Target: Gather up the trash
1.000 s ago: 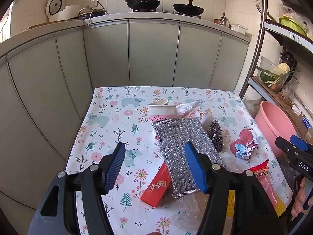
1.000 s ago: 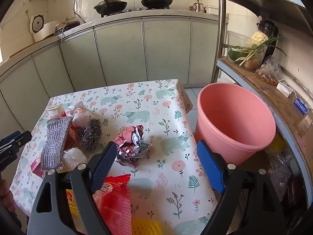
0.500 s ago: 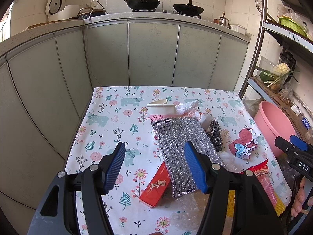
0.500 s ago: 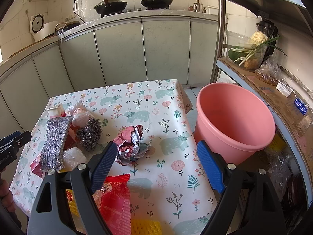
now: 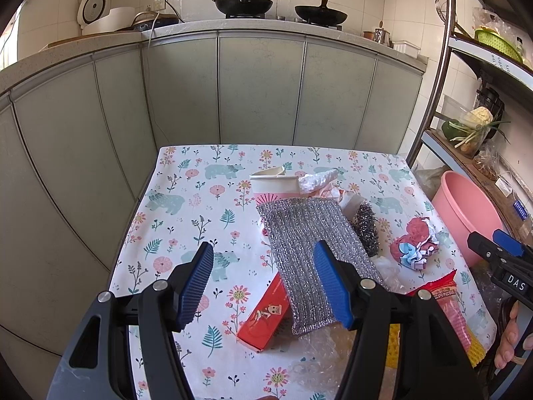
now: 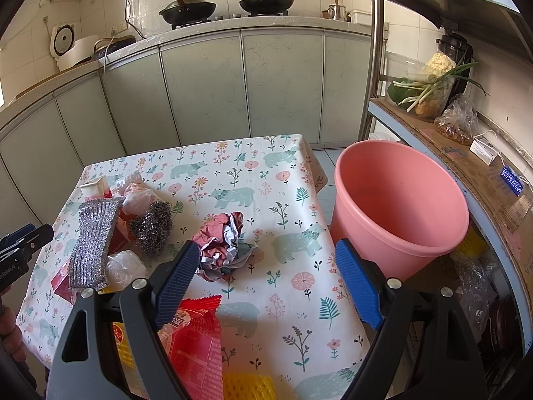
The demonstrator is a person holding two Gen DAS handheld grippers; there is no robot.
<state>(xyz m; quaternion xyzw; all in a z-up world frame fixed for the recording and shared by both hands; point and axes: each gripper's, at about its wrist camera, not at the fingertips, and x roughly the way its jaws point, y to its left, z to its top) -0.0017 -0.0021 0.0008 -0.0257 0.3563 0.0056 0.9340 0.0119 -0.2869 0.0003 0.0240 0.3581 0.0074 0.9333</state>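
Right wrist: right tongs released above crumpled paper; left tongs released, empty.

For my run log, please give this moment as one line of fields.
left gripper: open, empty | right gripper: open, empty | crumpled paper: on table | pink bucket: beside table

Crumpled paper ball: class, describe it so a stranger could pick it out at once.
Start at the pink bucket beside the table. On the flowered cloth next to it lies the crumpled paper ball, with the steel scourer further on. Only the ball is scrunched pink, white and blue paper; the scourer is grey wire.
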